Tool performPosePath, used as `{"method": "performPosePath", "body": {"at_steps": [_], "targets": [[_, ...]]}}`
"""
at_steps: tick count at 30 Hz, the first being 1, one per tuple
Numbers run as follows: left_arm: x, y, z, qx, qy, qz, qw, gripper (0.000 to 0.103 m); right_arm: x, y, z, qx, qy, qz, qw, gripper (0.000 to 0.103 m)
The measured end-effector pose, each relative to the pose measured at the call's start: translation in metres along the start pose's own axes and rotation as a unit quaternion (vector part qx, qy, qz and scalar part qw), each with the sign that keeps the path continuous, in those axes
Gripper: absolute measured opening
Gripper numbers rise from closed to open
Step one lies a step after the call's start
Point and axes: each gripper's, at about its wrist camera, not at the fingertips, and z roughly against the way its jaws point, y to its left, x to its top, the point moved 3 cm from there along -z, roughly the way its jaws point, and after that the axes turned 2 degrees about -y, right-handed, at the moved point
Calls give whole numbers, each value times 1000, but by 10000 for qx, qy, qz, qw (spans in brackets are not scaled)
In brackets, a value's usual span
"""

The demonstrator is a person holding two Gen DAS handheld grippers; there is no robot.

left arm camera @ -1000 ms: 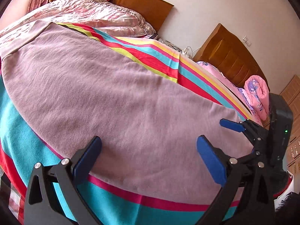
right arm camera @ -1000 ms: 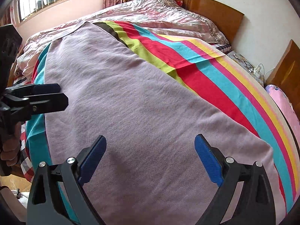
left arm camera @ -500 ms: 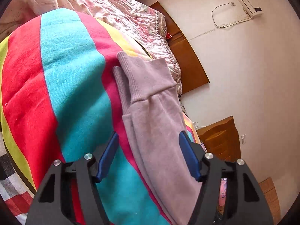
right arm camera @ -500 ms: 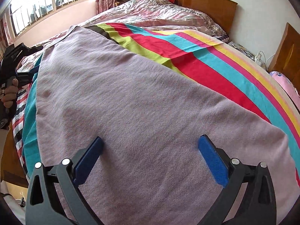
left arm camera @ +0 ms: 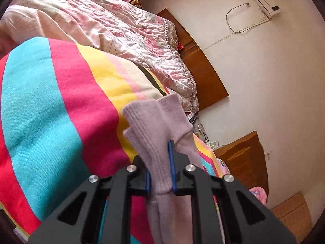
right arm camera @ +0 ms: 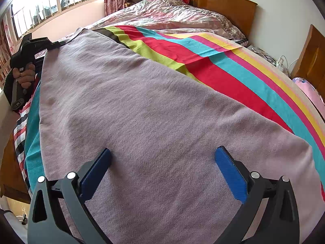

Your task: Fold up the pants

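Mauve knit pants (right arm camera: pixel 142 109) lie spread flat on the striped blanket (right arm camera: pixel 233 69), legs running to the far left. My left gripper (left arm camera: pixel 159 162) is shut on the ribbed leg cuffs (left arm camera: pixel 150 126), which stick up between its blue pads. In the right wrist view the left gripper (right arm camera: pixel 52 44) sits at that far cuff end, held by a hand. My right gripper (right arm camera: pixel 162 168) is open, its blue pads hovering just over the wide near part of the pants.
The bed carries a crumpled pink quilt (right arm camera: pixel 172 14) by the wooden headboard (right arm camera: pixel 223 2). A second wooden headboard (right arm camera: pixel 312 57) and a pink pillow (right arm camera: pixel 310 91) are at the right. A checked sheet (right arm camera: pixel 20 134) hangs at the bed's left edge.
My left gripper swung from the waist end to the leg cuffs, then closed on them. My right gripper stayed open over the pants and shifted only slightly.
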Motion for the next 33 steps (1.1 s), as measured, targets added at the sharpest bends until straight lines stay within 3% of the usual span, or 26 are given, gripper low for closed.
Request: {"method": "performPosePath", "body": {"at_steps": [2, 3, 5, 6, 9, 11, 12, 14, 15, 16, 17, 18, 19, 21, 23, 24, 25, 26, 27, 29, 33], "targets": [[-5, -65, 18, 48, -355, -1005, 9943, 14, 1, -17, 19, 126, -465, -490, 9976, 90], [-13, -106, 25, 48, -490, -1662, 9849, 14, 1, -35, 35, 236, -772, -1005, 9917, 89], [-47, -185, 38, -167, -561, -2875, 9560, 14, -6, -76, 72, 321, -1395, -2025, 9688, 89], [-74, -223, 41, -331, -528, -3466, 9359, 14, -12, -97, 93, 227, -1707, -2396, 9555, 89], [-185, -299, 42, -836, -190, -5015, 8609, 17, -34, -154, 151, -379, -2251, -3089, 9233, 89], [-277, -315, 40, -1133, 244, -5855, 8024, 24, -50, -183, 189, -723, -2549, -3346, 9043, 91], [-325, -314, 36, -1268, 592, -6260, 7671, 37, -59, -193, 204, -886, -2646, -3423, 8972, 91], [-404, -297, 32, -1405, 1083, -6908, 7009, 62, -74, -204, 227, -1140, -2692, -3482, 8907, 91], [-432, -287, 33, -1412, 1237, -7139, 6747, 63, -80, -207, 233, -1191, -2650, -3488, 8910, 91], [-449, -280, 38, -1484, 1337, -7242, 6600, 63, -86, -207, 235, -1183, -2574, -3468, 8941, 91], [-452, -277, 46, -1637, 1361, -7201, 6604, 63, -91, -205, 235, -1145, -2477, -3415, 8994, 91], [-444, -279, 55, -1811, 1348, -7041, 6732, 63, -97, -201, 232, -1093, -2370, -3338, 9058, 91], [-427, -283, 63, -1933, 1284, -6792, 6963, 64, -100, -194, 227, -1007, -2266, -3248, 9127, 91], [-376, -288, 77, -1945, 941, -6178, 7561, 86, -106, -172, 212, -616, -2065, -3067, 9271, 91], [-323, -279, 78, -1544, 620, -5520, 8171, 94, -108, -141, 188, 71, -1828, -2831, 9415, 83], [-297, -268, 71, -1184, 573, -5218, 8429, 94, -109, -122, 175, 435, -1656, -2689, 9478, 81], [-278, -254, 64, -812, 500, -4966, 8627, 94, -110, -104, 164, 754, -1500, -2583, 9514, 75], [-263, -240, 57, -386, 434, -4798, 8754, 93, -111, -89, 153, 1075, -1343, -2517, 9524, 67], [-252, -224, 52, -2, 417, -4727, 8802, 93, -113, -75, 144, 1349, -1195, -2489, 9516, 63], [-243, -199, 45, 474, 437, -4750, 8776, 93, -116, -58, 132, 1680, -951, -2468, 9496, 51], [-244, -175, 37, 865, 489, -4813, 8709, 93, -109, -44, 129, 1850, -914, -2357, 9497, 46]]}}
